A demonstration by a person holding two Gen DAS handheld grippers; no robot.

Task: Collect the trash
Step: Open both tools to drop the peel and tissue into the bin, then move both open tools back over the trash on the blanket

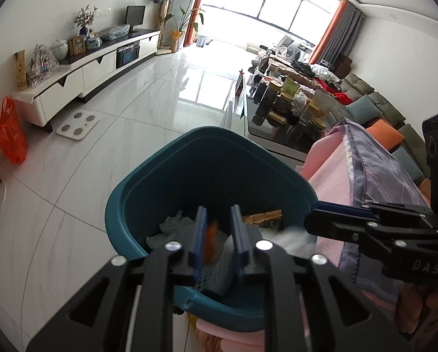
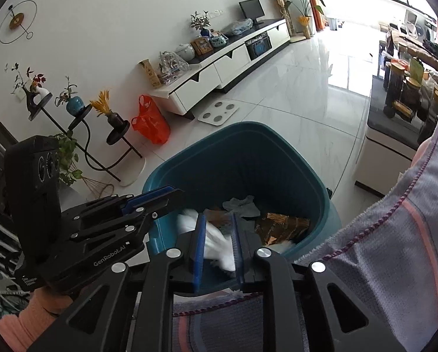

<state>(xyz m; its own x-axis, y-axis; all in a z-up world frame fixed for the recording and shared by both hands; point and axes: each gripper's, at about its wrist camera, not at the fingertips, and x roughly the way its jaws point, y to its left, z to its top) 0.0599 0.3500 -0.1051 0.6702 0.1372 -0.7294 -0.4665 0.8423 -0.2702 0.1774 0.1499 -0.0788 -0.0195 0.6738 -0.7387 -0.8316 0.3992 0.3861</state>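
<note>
Bin (image 1: 172, 176), teal, stands on the white floor (image 1: 72, 205) just beside a cloth-covered edge (image 1: 330, 193). In the left wrist view it fills the centre; its mouth is open & trash lies at the bottom. In the right wrist view the bin (image 2: 263, 158) is at centre too.

Inside, at approx. 1 o'clock from the left gripper tips, a brown wrapper (image 1: 263, 217); at 11 o'clock a grey crumpled tissue (image 1: 175, 224).

Left gripper (image 1: 219, 234) is over the bin mouth, jaws apart w/ a moderate gap. Between them an orange scrap (image 1: 210, 243), blurred, above a mesh foam piece (image 1: 216, 267); I cannot tell if the pads touch the scrap.

Right gripper (image 2: 219, 243) is also over the bin, jaws apart about the same. A white tissue (image 2: 219, 246) is seen between them, blurred; cannot tell if it is pinched or loose.

Further off in the left view: TV cabinet (image 1: 81, 73) at 10 o'clock, orange bag (image 1: 10, 138) at 9 o'clock, a scale (image 1: 77, 122) on the floor near the cabinet.
</note>
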